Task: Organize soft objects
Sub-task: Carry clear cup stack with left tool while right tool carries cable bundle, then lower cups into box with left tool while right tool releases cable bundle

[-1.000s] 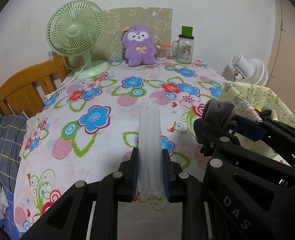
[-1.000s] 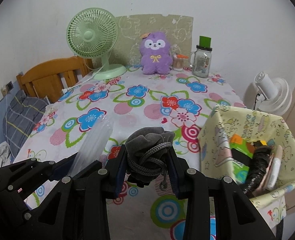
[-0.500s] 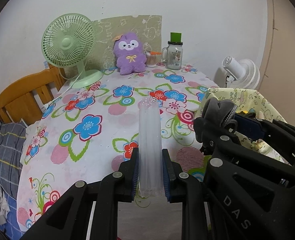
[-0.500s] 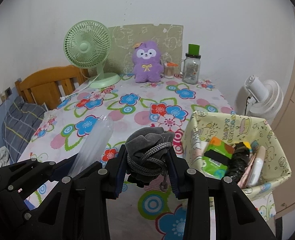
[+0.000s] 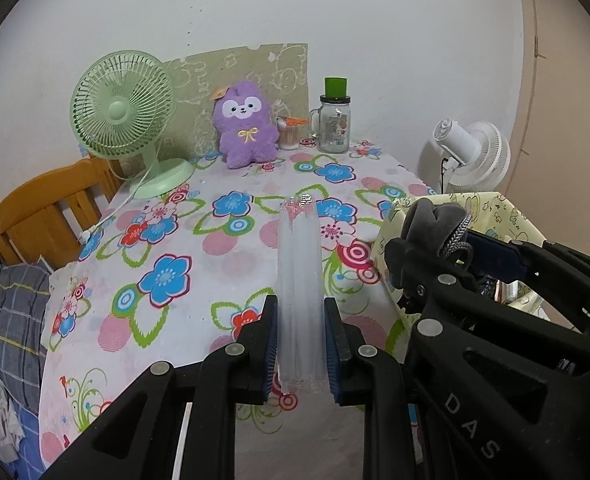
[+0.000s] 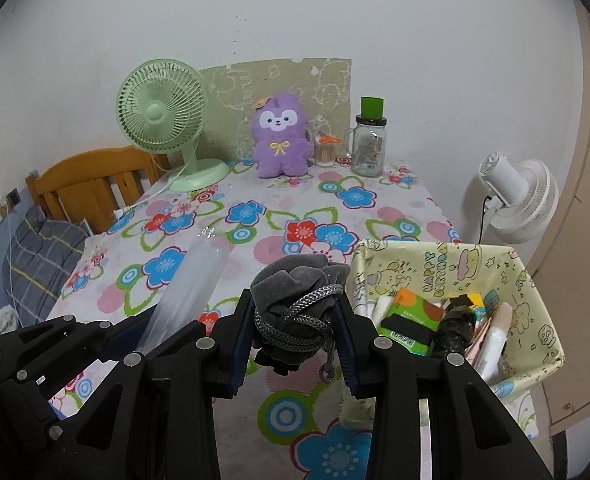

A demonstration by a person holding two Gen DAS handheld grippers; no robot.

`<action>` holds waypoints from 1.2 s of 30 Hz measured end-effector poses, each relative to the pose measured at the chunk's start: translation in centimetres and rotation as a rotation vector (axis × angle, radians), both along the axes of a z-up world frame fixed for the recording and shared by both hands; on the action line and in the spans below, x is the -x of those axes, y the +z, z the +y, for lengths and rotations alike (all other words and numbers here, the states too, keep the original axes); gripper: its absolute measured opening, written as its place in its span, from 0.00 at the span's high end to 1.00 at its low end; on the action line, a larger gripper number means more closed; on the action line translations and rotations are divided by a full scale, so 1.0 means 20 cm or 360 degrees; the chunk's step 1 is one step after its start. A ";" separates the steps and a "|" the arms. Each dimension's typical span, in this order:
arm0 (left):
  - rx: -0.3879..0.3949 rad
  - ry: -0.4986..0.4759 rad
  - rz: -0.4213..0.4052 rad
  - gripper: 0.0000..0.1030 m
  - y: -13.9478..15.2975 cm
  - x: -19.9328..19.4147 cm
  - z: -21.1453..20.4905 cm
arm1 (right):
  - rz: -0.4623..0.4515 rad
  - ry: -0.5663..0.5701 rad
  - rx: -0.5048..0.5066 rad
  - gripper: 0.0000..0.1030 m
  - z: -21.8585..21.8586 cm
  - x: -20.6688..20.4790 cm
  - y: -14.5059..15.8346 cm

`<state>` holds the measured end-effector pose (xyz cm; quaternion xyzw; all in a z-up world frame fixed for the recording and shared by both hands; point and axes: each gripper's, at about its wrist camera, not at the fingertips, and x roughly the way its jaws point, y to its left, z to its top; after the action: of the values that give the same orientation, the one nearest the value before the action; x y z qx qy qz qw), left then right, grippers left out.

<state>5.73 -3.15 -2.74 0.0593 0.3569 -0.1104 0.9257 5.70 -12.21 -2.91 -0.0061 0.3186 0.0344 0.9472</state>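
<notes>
Your left gripper (image 5: 298, 344) pinched a clear plastic sleeve (image 5: 298, 280) that jutted forward over the floral table (image 5: 167, 240), and your right gripper (image 6: 293, 344) was clamped on a grey pouch (image 6: 295, 300) with its cord dangling. The pouch hung above the table's near edge, just left of the yellow bin (image 6: 535, 300) holding other items

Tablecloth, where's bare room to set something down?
The tablecloth is open across its whole middle and front, between the green fan and the yellow bin. Crowded: the back edge, with purple plush and glass jar, and the nearly full bin.
</notes>
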 end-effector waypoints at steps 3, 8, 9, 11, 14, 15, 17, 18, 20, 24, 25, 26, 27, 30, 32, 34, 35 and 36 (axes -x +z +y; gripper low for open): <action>-0.0003 -0.0014 -0.0005 0.81 0.02 -0.01 -0.03 | -0.0002 -0.0017 -0.0004 0.60 -0.03 -0.01 0.01; -0.0005 -0.0032 -0.0021 0.81 0.04 -0.03 -0.10 | -0.0006 -0.0049 0.0010 0.60 -0.09 -0.02 0.04; -0.0004 -0.0036 -0.0024 0.81 0.04 -0.03 -0.11 | -0.0008 -0.0053 0.0009 0.60 -0.10 -0.03 0.04; -0.0005 -0.0045 -0.0032 0.81 0.05 -0.04 -0.14 | -0.0011 -0.0065 0.0006 0.60 -0.13 -0.02 0.05; -0.0008 -0.0064 -0.0039 0.81 0.06 -0.04 -0.18 | -0.0016 -0.0085 0.0004 0.60 -0.18 -0.02 0.06; -0.0009 -0.0071 -0.0040 0.81 0.06 -0.04 -0.20 | -0.0015 -0.0092 0.0004 0.60 -0.19 -0.02 0.07; -0.0012 -0.0084 -0.0038 0.81 0.06 -0.05 -0.24 | -0.0015 -0.0104 0.0003 0.60 -0.23 -0.02 0.07; -0.0012 -0.0090 -0.0039 0.81 0.07 -0.05 -0.25 | -0.0015 -0.0110 0.0001 0.60 -0.24 -0.02 0.07; -0.0015 -0.0107 -0.0042 0.81 0.07 -0.05 -0.28 | -0.0017 -0.0126 -0.0003 0.60 -0.28 -0.02 0.07; -0.0027 -0.0142 -0.0046 0.81 0.07 -0.07 -0.36 | -0.0012 -0.0158 -0.0015 0.60 -0.35 -0.02 0.07; -0.0030 -0.0150 -0.0046 0.81 0.07 -0.07 -0.37 | -0.0011 -0.0164 -0.0017 0.60 -0.36 -0.02 0.07; -0.0032 -0.0157 -0.0046 0.81 0.07 -0.07 -0.39 | -0.0010 -0.0173 -0.0020 0.60 -0.38 -0.02 0.07; -0.0034 -0.0166 -0.0044 0.81 0.07 -0.08 -0.41 | -0.0008 -0.0179 -0.0022 0.60 -0.40 -0.02 0.06; -0.0039 -0.0194 -0.0036 0.81 0.06 -0.09 -0.46 | -0.0004 -0.0199 -0.0023 0.60 -0.45 -0.02 0.06; -0.0040 -0.0203 -0.0032 0.81 0.06 -0.09 -0.49 | -0.0005 -0.0214 -0.0024 0.60 -0.48 -0.03 0.06; -0.0038 -0.0215 -0.0030 0.81 0.06 -0.09 -0.52 | -0.0003 -0.0223 -0.0026 0.60 -0.51 -0.03 0.06; -0.0039 -0.0220 -0.0029 0.81 0.06 -0.10 -0.54 | -0.0004 -0.0228 -0.0026 0.60 -0.52 -0.03 0.06; -0.0040 -0.0227 -0.0028 0.81 0.06 -0.10 -0.56 | -0.0004 -0.0233 -0.0025 0.60 -0.54 -0.03 0.05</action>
<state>7.72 -14.26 -1.64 0.0970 0.3450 -0.1711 0.9178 6.25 -22.92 -1.83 0.0246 0.3166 -0.0326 0.9477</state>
